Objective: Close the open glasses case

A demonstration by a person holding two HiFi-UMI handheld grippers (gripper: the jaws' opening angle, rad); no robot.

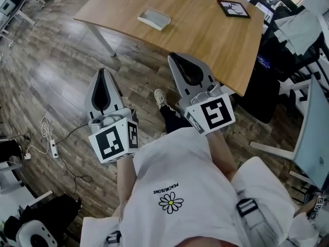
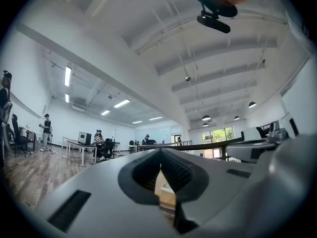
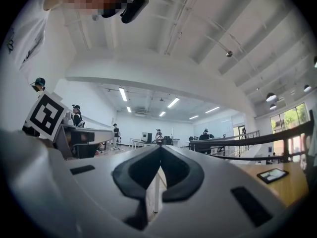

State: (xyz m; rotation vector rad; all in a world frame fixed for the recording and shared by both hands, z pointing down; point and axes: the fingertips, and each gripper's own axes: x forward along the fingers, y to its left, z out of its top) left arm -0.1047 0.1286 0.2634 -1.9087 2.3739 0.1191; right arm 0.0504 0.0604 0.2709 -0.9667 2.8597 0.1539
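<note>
Scene: We are standing on the wood floor (image 1: 51, 60) just short of the counter (image 1: 205, 40), holding a gripper in each hand, both pointing toward it.

Glasses case: The pale glasses case (image 1: 154, 18) is lying on the counter's left part, near its far-left edge and well apart from both grippers. It looks open to us, though we are not making out its hinge.

Left gripper: The left gripper (image 1: 102, 73) is hanging over the floor, its fingers clenched tip to tip with nothing between them.

Right gripper: The right gripper (image 1: 176, 56) is hovering by the counter's near edge, fingers likewise pressed together and empty.

Also pictured: A dark-framed tablet (image 1: 233, 8) is sitting at the counter's far right, and a power strip (image 1: 53, 149) with its cable is trailing on the floor to our left.

Stage: We are judging the closing as not yet begun; the reach comes first.

Risk: We are expecting a light case. A one-sided push on the lid could send it skidding toward that nearby edge instead of folding shut, unless the other gripper is bracing the base. Clenched tips could also slip off a smooth lid.
</note>
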